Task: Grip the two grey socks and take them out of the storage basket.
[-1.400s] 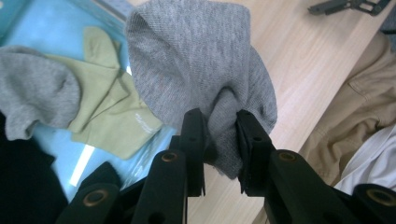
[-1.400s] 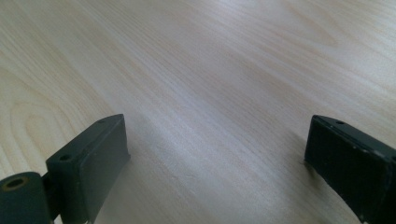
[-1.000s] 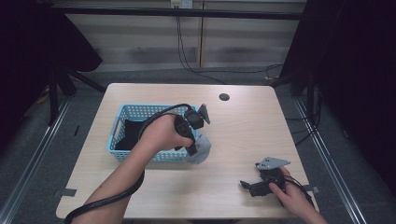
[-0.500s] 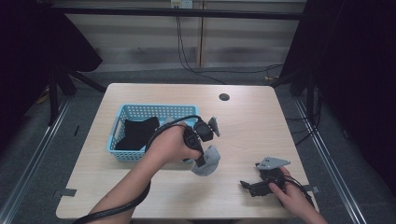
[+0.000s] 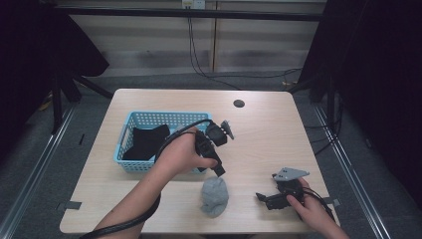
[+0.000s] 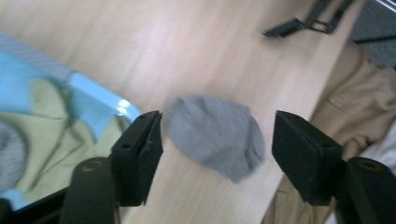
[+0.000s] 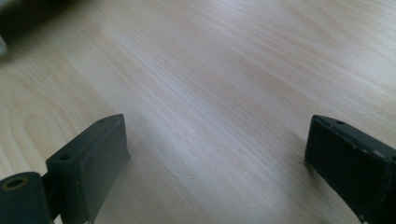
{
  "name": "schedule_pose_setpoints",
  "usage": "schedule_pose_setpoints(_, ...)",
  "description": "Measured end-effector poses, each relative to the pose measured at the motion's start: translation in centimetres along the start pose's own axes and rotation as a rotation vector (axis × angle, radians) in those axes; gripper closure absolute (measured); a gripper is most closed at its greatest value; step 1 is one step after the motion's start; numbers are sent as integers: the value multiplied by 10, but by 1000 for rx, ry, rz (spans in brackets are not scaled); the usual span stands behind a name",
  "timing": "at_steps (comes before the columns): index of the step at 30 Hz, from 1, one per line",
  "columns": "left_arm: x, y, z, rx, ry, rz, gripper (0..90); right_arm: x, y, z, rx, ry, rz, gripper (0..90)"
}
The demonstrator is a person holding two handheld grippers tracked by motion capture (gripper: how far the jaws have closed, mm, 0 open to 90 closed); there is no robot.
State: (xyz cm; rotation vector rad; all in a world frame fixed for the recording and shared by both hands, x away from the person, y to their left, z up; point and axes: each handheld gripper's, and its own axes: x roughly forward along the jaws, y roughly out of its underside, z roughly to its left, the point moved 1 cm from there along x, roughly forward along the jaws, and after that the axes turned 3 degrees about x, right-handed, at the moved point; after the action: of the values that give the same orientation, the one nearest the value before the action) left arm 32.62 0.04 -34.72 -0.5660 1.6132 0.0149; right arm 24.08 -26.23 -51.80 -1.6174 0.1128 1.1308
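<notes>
We see the left tool [image 5: 217, 169] above the counter [image 5: 259, 144], its jaws just having opened, released and well clear of the grey cloth bundle [image 5: 214, 196] lying on the wood near the blue basket [image 5: 130, 130] with dark clothing inside. Our right tool [image 5: 261, 198] rests on the counter, jaws spread wide with nothing between.

The high view is evenly lit over the pale table [image 5: 259, 134], with dark, murky surroundings and soft shadows. The left gripper view is motion-blurred, smearing the grey cloth [image 6: 212, 135] and basket [image 6: 88, 95]. The right gripper view is sharp nearby and softens farther off.
</notes>
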Motion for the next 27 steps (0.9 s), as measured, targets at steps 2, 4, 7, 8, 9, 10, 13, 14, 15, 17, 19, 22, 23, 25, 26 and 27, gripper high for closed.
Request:
schedule_pose_setpoints(2,-4,4,12,-38,-17,-5,307,0,0,0,0,2,-1,54)
schedule_pose_setpoints(4,-5,7,19,-64,-28,-11,294,0,0,0,-2,2,-2,54)
schedule_pose_setpoints(7,-6,11,28,-90,-40,-18,284,0,0,0,-4,2,-3,53)
schedule_pose_setpoints(8,-6,14,36,-121,-37,-24,286,0,0,0,-2,2,-2,54)
schedule_pose_setpoints(9,-7,16,40,-135,-48,-21,290,0,0,0,-2,2,-2,54)
schedule_pose_setpoints(10,-7,16,40,-135,-48,-21,289,0,0,0,-2,2,-2,54)
schedule_pose_setpoints(13,-8,23,53,-172,-65,-30,290,0,0,0,-2,2,-2,54)
schedule_pose_setpoints(14,-8,24,57,-183,-69,-29,291,0,0,0,-2,2,-2,54)
schedule_pose_setpoints(15,-7,26,61,-195,-75,-32,291,0,0,0,-2,2,-2,54)
schedule_pose_setpoints(17,-7,29,68,-209,-80,-30,292,0,0,0,-2,2,-2,54)
schedule_pose_setpoints(19,-6,32,74,-232,-91,-49,292,0,0,0,-2,2,-2,54)
schedule_pose_setpoints(22,-3,36,82,-273,-92,-78,278,0,0,0,-2,2,-2,54)
schedule_pose_setpoints(23,0,38,85,-287,-84,-84,273,0,0,0,-2,2,-2,54)
schedule_pose_setpoints(25,3,40,89,-297,-88,-76,272,0,0,0,-2,2,-2,54)
schedule_pose_setpoints(26,4,41,91,-306,-91,-75,271,0,0,0,-2,2,-2,54)
schedule_pose_setpoints(27,6,42,94,-313,-91,-73,270,0,0,0,-2,2,-2,54)
